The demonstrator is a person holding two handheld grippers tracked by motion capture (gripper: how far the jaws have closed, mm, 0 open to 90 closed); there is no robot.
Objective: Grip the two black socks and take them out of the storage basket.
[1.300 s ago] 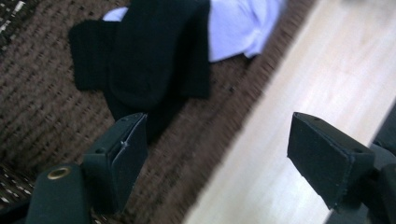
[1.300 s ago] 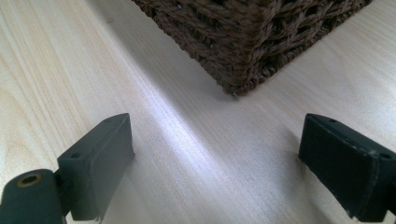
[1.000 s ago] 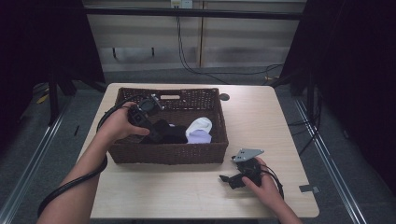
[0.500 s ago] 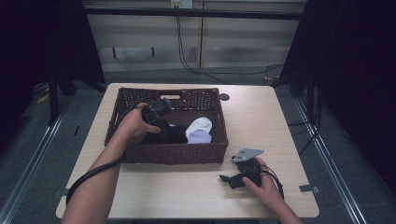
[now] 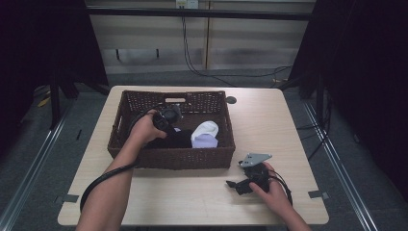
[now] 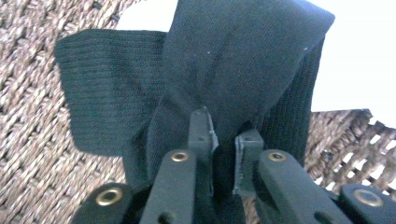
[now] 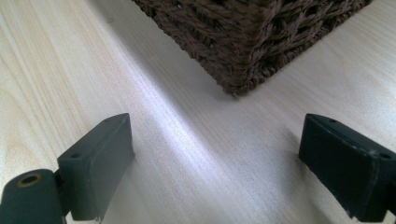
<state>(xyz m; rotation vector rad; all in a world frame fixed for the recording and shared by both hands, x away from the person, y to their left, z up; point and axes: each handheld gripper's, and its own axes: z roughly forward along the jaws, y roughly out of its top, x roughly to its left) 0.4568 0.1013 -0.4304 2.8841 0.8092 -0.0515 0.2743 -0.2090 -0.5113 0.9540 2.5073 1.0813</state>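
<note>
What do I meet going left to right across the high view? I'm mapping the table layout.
Left hand-held gripper inside the wicker basket → black sock → white sock → right hand-held gripper on the table.

Ribbed black knit cloth (image 6: 196, 84), rough woven wicker basket (image 5: 173, 158), smooth matt wood table (image 5: 269, 120).

Recording lab: black curtains (image 5: 365, 72), lone table (image 5: 269, 115), trailing wall cables (image 5: 192, 53).
</note>
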